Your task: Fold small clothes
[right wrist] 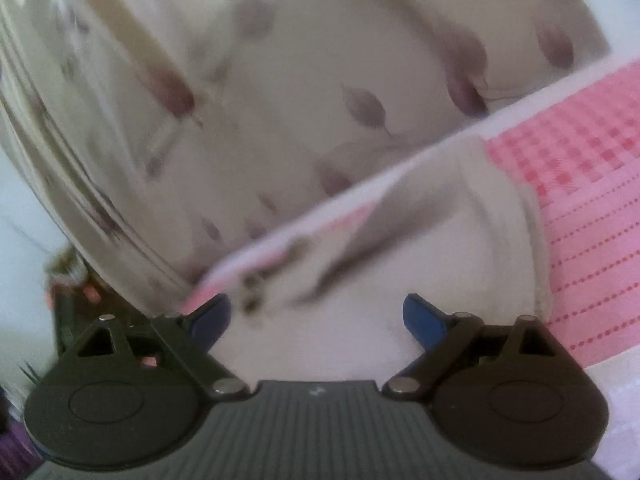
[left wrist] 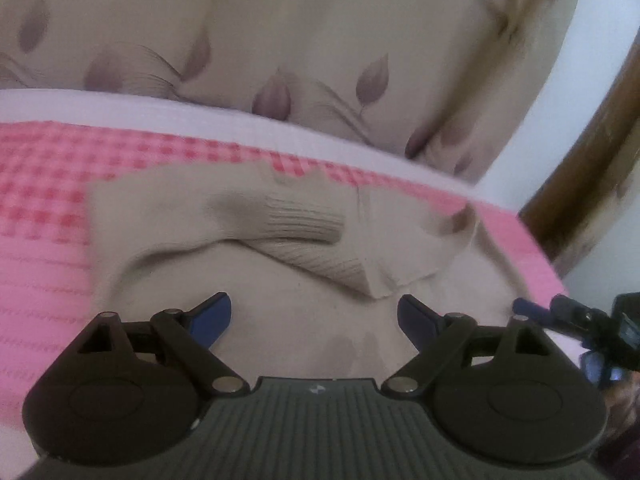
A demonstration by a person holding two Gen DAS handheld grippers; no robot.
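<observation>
A small beige knit garment point(left wrist: 248, 232) lies on a pink checked cloth point(left wrist: 44, 208). A ribbed cuff or sleeve point(left wrist: 316, 240) is folded across its middle. My left gripper point(left wrist: 314, 316) is open and empty, hovering just above the garment's near part. The right gripper's tip point(left wrist: 536, 308) shows at the right edge of the left wrist view. In the right wrist view my right gripper point(right wrist: 316, 316) is open and empty over the pale garment point(right wrist: 420, 240), near its edge with small dark buttons point(right wrist: 252, 292). This view is blurred.
The pink cloth point(right wrist: 592, 200) has a white border point(left wrist: 160, 106). Behind it hangs a beige curtain with purple leaf print point(left wrist: 280, 40), also in the right wrist view point(right wrist: 280, 100). A brown wooden frame point(left wrist: 592, 168) stands at the right against a white wall.
</observation>
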